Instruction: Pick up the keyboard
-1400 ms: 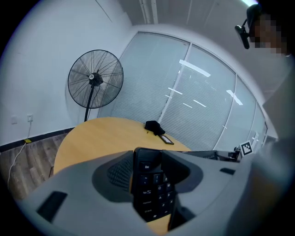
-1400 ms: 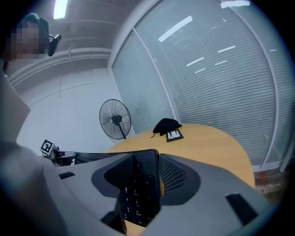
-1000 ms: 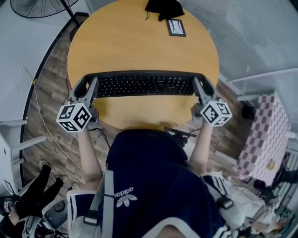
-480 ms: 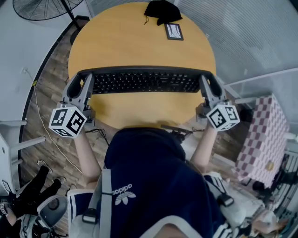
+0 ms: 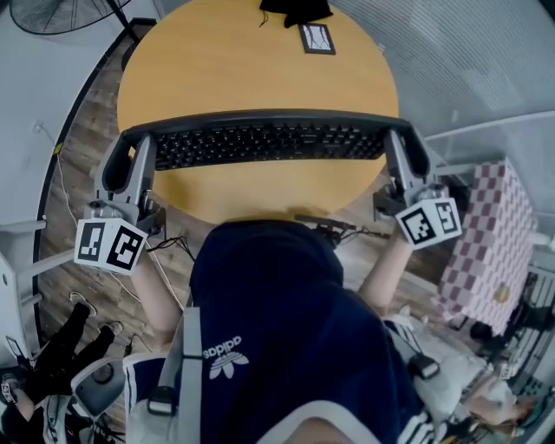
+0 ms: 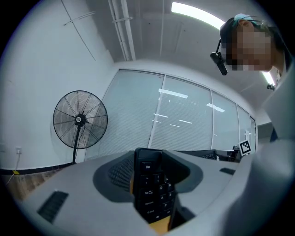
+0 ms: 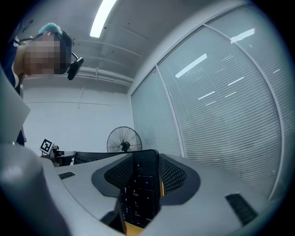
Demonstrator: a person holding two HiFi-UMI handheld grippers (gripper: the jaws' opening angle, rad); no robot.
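The keyboard (image 5: 269, 141) hangs across the near half of the round yellow surface (image 5: 260, 69), long axis running left to right in front of the person, keys up and roughly level. It is caught at both short ends: the left hand-held gripper (image 5: 137, 143) is clamped on its left end and the right hand-held gripper (image 5: 404, 140) on its right end, each set of jaws closed narrow onto the black edge with the keys showing between them in that gripper's own view. Both ends reach out to or past the rim of the surface, and a strip of yellow shows under the board in the two gripper views, so it looks to be lifted clear of the surface, though how high cannot be told. Since the grip is at the two ends of a long, thin thing, the coming move turns on keeping both hands level and the same way apart along that axis; neither hand is nearer to the middle, and if one rises or swings ahead of the other the board would tilt or twist in the jaws. At the far edge of the surface lie a small flat dark card (image 5: 316, 38) and a black bundle (image 5: 295, 9), well apart from the keyboard and out of its way.
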